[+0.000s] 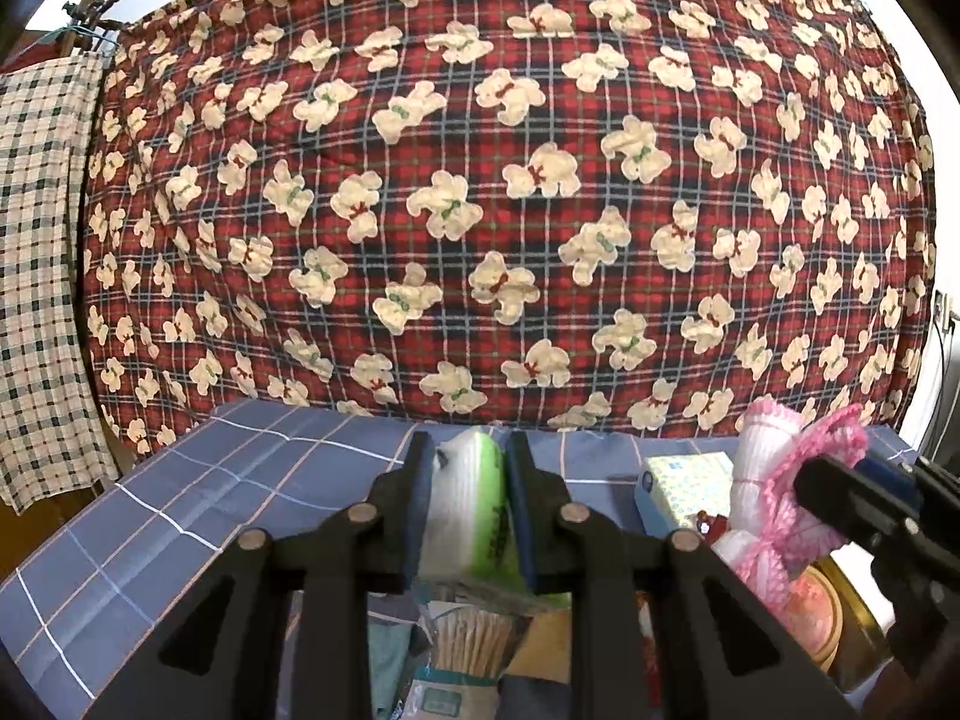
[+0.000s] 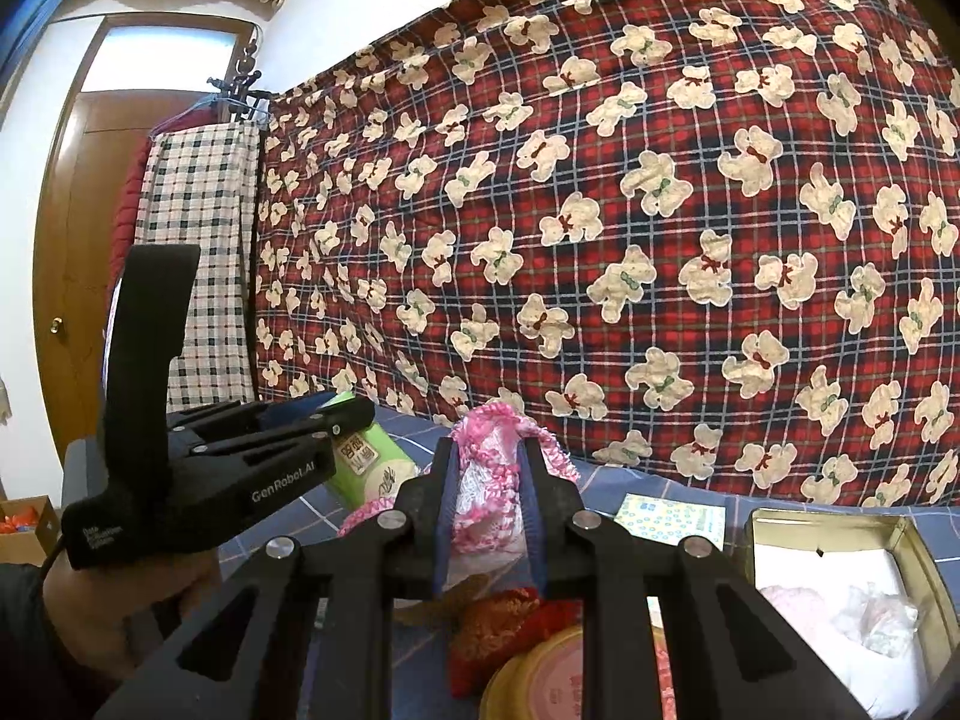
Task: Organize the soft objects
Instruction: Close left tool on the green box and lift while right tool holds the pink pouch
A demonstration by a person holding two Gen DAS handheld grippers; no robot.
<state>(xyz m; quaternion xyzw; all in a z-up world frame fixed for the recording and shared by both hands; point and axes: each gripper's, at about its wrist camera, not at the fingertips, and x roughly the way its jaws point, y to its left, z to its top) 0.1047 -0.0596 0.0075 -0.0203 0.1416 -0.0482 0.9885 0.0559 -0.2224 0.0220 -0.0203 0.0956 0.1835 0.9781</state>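
Midway I reckon: my left gripper (image 1: 468,504) clamps a green tissue pack (image 1: 465,516), right gripper (image 2: 489,516) a pink knitted cloth (image 2: 486,492), tin box (image 2: 840,531) part-filled, red fuzzy thing (image 2: 510,618) still loose.

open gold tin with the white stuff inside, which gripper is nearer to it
Right. The right gripper, shut on the pink knitted cloth, is just left of the open gold tin. The left gripper, holding the green tissue pack, is further left.
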